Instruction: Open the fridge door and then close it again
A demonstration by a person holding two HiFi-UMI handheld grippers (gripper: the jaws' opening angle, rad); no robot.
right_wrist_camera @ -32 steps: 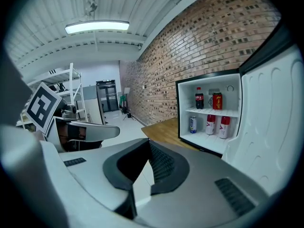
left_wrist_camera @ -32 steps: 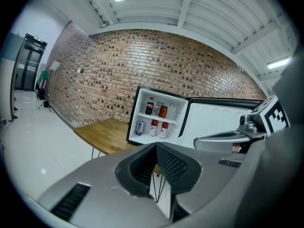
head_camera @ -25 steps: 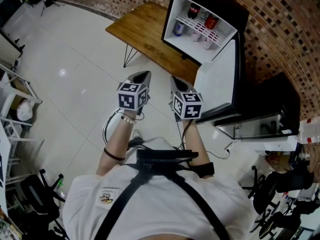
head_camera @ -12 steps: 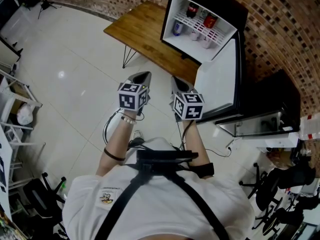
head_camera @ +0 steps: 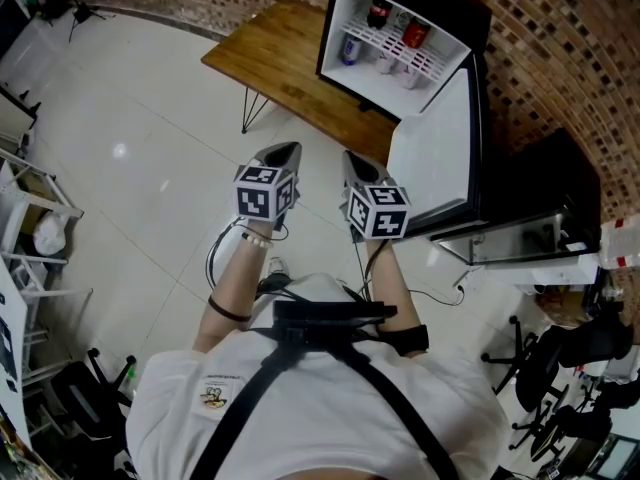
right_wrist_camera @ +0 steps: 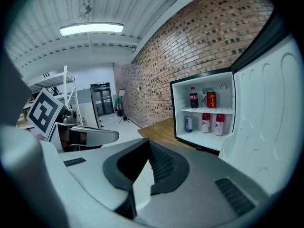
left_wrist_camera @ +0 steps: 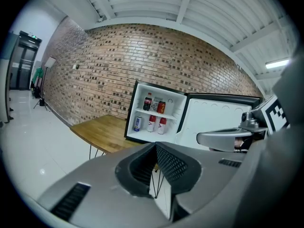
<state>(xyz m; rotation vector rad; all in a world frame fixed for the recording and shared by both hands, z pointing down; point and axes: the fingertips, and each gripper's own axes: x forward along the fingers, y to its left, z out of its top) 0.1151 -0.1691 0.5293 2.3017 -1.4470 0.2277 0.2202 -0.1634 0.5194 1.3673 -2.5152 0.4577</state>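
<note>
A small black fridge [head_camera: 395,48] stands on the floor by the brick wall. Its white-lined door [head_camera: 440,143] is swung wide to the right. Cans and bottles [head_camera: 385,38] stand on its shelves. My left gripper [head_camera: 288,151] and right gripper [head_camera: 352,160] are held side by side in front of me, short of the fridge and touching nothing. Both are shut and empty. In the left gripper view the shut jaws [left_wrist_camera: 155,148] point at the open fridge [left_wrist_camera: 156,115]. The right gripper view shows shut jaws [right_wrist_camera: 149,144] close beside the door [right_wrist_camera: 266,118].
A wooden table [head_camera: 285,63] on thin black legs stands left of the fridge. A dark cabinet [head_camera: 540,193] is on the right, with office chairs [head_camera: 560,368] nearer me. Metal shelving [head_camera: 30,198] lines the left edge. A cable [head_camera: 215,258] lies on the tiled floor.
The head view has drifted a little, so the fridge sits slightly higher in frame. Both grippers keep their place and stay shut; the door stays open.
</note>
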